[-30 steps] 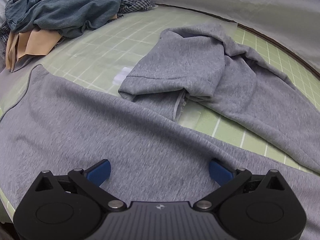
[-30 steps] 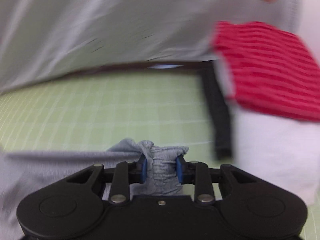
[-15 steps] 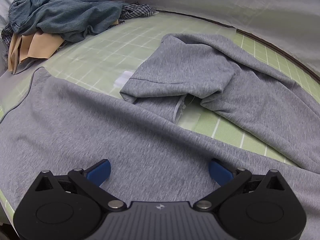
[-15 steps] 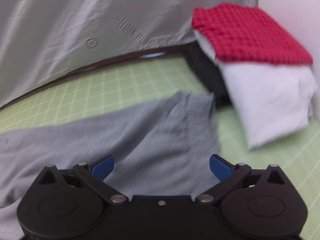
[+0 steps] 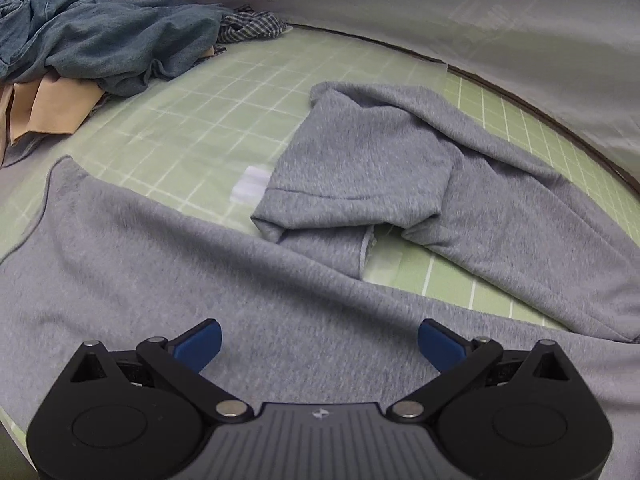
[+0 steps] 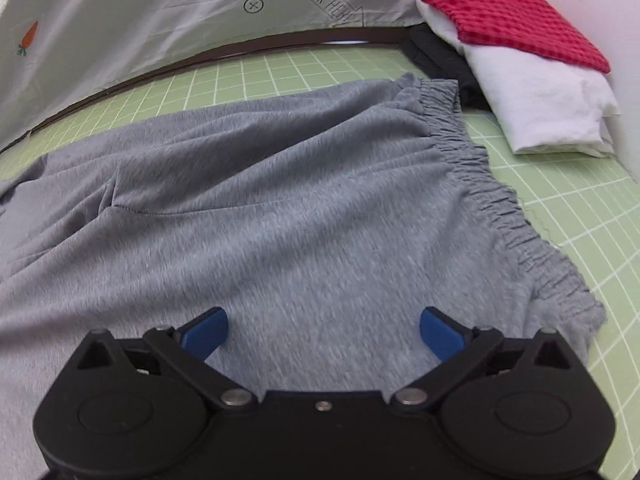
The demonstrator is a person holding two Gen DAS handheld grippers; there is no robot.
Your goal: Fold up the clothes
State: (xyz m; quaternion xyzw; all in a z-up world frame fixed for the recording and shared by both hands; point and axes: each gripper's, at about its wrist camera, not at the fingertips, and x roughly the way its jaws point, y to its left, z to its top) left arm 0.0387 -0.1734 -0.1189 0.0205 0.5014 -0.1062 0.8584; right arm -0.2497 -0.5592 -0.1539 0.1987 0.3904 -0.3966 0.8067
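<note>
- We read the grey sweatpants [image 6: 280, 184] as spread flat on the green grid mat [image 6: 560, 216] so a fold can start; the elastic waistband [image 6: 492, 184] runs toward 1 o'clock in the right view.
- One leg [image 5: 360, 168] lies doubled back at 12 o'clock in the left view, which probably needs straightening.
- Our left hand-held gripper [image 5: 318, 344] hovers spread, nothing between its fingers; the right hand-held gripper [image 6: 324, 334] likewise stands wide above the cloth.
- Folded red and white pieces [image 6: 520, 60] sit at 1 o'clock; the unfolded pile [image 5: 100, 40] waits at 10 o'clock.
- The worktop under the mat is hidden, and the far cuffs are cut off.
</note>
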